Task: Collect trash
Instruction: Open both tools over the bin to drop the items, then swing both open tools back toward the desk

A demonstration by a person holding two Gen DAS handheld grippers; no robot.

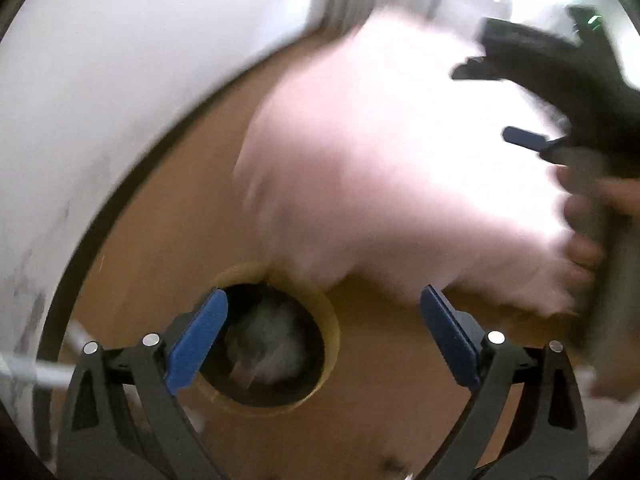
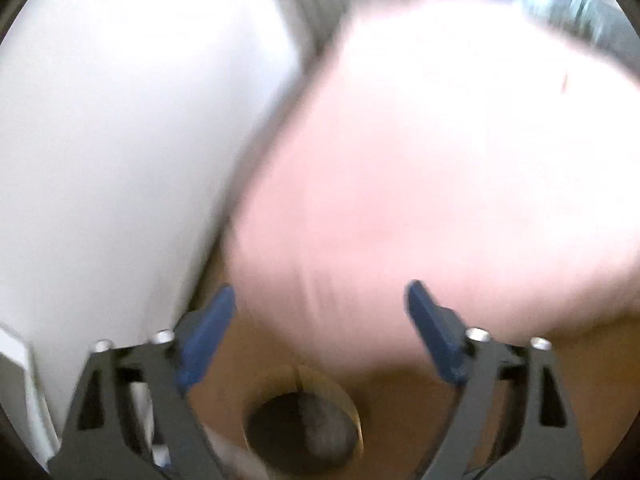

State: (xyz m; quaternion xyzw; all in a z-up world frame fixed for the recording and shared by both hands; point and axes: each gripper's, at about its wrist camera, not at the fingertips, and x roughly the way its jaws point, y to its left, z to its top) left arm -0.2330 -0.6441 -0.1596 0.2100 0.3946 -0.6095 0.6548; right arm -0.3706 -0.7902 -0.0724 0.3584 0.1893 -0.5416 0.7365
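Observation:
A large pale pink plastic bag [image 1: 384, 160], blurred by motion, hangs over a brown surface [image 1: 168, 216] with a round hole [image 1: 272, 344]. Crumpled grey trash shows inside the hole. My left gripper [image 1: 324, 340] is open and empty, its blue pads either side of the hole. My right gripper [image 1: 532, 140] shows at the upper right of the left wrist view, beside the bag, held by a hand. In the right wrist view my right gripper [image 2: 320, 332] is open, the bag [image 2: 420, 200] just beyond its fingertips and the hole [image 2: 304, 432] below.
A white wall [image 1: 100, 100] curves along the left of the brown surface. It also fills the left of the right wrist view [image 2: 120, 140]. A white cord or bar [image 1: 40, 372] lies at the lower left.

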